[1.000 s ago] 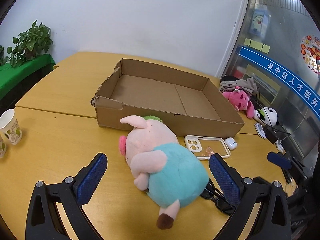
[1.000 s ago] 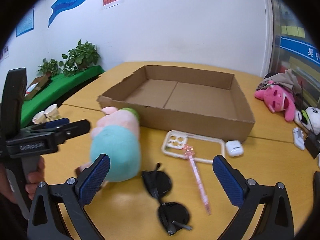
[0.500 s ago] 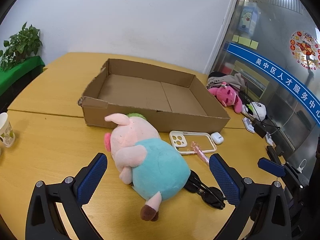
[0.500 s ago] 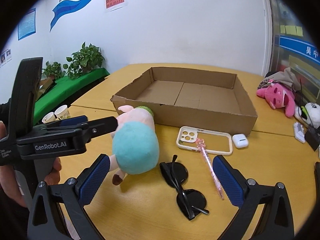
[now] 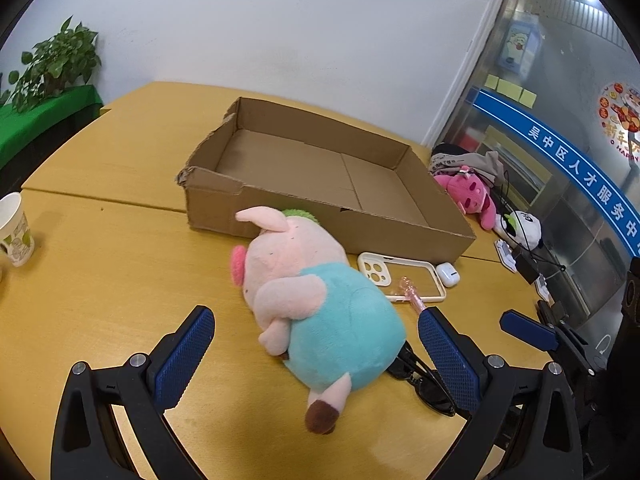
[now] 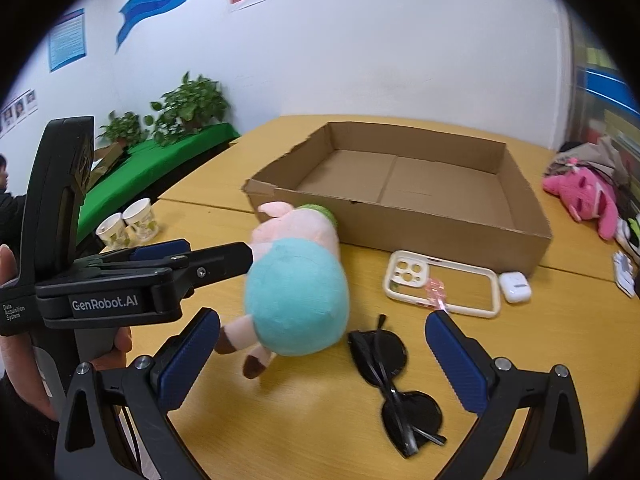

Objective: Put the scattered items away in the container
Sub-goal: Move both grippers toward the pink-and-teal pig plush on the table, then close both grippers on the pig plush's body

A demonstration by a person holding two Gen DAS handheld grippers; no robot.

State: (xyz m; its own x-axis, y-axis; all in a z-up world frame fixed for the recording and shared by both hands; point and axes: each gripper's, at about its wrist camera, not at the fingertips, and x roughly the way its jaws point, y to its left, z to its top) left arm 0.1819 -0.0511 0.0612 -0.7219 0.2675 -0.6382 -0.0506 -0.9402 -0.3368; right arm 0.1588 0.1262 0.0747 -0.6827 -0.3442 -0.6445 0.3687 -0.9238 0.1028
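Both tongs are spread wide, gripping nothing. The left tongs (image 5: pixel 316 348) straddle the plush pig (image 5: pixel 316 304) lying on the counter (image 5: pixel 100 272) just before the cardboard box (image 5: pixel 320 184); the right tongs (image 6: pixel 320 356) hover above the sunglasses (image 6: pixel 394 384).

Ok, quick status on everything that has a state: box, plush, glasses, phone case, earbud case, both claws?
Brown cardboard box: open-topped, empty.
Pink pig plush in teal shirt: lying outside the box.
Black sunglasses: folded, on table.
Cream phone case: empty, flat.
White earbud case: closed.
Left claw: open, straddling the plush.
Right claw: open.
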